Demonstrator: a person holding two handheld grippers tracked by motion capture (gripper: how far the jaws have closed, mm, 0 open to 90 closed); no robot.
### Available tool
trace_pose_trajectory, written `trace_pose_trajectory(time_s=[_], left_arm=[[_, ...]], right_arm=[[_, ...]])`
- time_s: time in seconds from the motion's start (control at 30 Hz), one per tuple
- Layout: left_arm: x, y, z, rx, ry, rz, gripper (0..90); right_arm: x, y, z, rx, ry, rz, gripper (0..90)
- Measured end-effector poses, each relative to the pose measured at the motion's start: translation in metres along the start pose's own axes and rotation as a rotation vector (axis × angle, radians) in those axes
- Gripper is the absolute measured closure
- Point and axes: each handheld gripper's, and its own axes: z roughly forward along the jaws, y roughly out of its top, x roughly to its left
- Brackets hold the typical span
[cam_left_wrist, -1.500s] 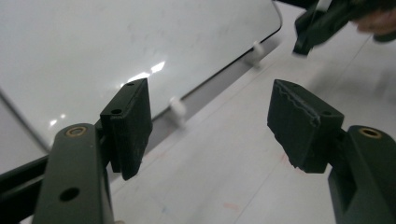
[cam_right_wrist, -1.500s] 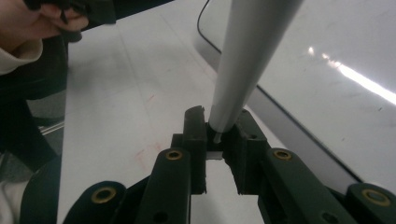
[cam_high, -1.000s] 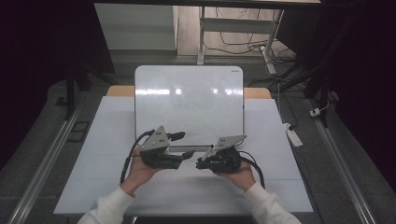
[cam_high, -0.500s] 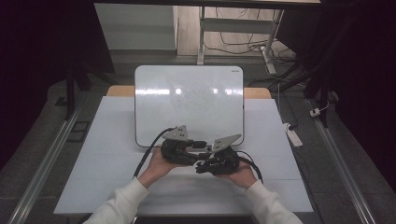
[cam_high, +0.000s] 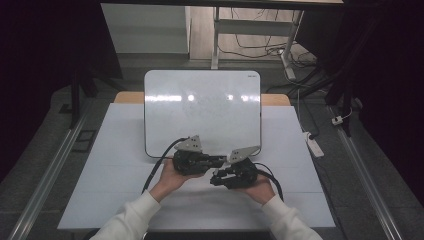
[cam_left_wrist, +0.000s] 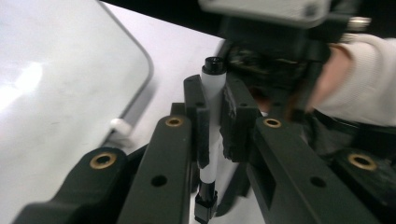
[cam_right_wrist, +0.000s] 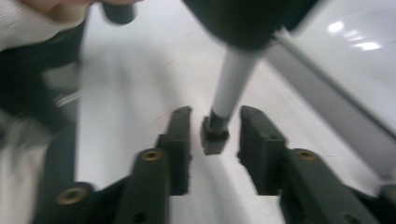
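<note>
Just in front of the whiteboard on the tabletop, the left tool is clenching a white marker steady, seemingly so the released right tool, jaws flanking its black cap, can pull it off.

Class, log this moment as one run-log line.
left tool: shut on marker | right tool: open around marker cap | whiteboard: blank
</note>
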Motion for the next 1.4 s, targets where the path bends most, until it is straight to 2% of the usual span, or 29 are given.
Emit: trace_pose_trajectory(time_s=[0.1, 0.2, 0.4, 0.5, 0.63, 0.77, 0.83, 1.03, 1.17, 1.3, 1.4], left_arm=[[0.003, -0.001, -0.004, -0.027, 0.048, -0.03, 81.2], [0.005, -0.004, -0.005, -0.047, 0.091, -0.058, 81.1], [0.006, -0.006, -0.001, -0.098, 0.157, -0.115, 81.1], [0.003, -0.005, 0.004, -0.115, 0.178, -0.12, 81.0], [0.0, -0.003, 0.011, -0.12, 0.18, -0.119, 81.0], [-0.002, -0.002, 0.017, -0.123, 0.173, -0.119, 81.0], [-0.004, -0.002, 0.019, -0.121, 0.176, -0.115, 80.9], [-0.004, -0.003, 0.019, -0.133, 0.168, -0.124, 80.2], [-0.004, -0.003, 0.019, -0.138, 0.159, -0.127, 78.6], [-0.002, -0.004, 0.013, -0.147, 0.154, -0.135, 58.7], [0.0, -0.005, -0.002, -0.156, 0.175, -0.134, 50.7]], right_arm=[[0.008, -0.007, -0.007, -0.089, -0.131, 0.016, 56.0], [0.02, -0.015, -0.014, -0.177, -0.297, 0.013, 53.8], [0.04, -0.018, -0.013, -0.294, -0.516, 0.014, 52.3], [0.048, -0.015, -0.008, -0.309, -0.6, -0.008, 53.0], [0.049, -0.013, -0.002, -0.311, -0.62, -0.013, 57.9], [0.044, -0.011, 0.0, -0.317, -0.603, 0.007, 66.4], [0.042, -0.01, 0.0, -0.318, -0.596, 0.02, 73.8], [0.036, -0.01, -0.005, -0.322, -0.593, 0.066, 80.6], [0.034, -0.01, -0.007, -0.315, -0.593, 0.059, 80.9], [0.032, -0.009, -0.01, -0.317, -0.597, 0.064, 80.9], [0.027, -0.008, -0.019, -0.322, -0.615, 0.076, 81.0]])
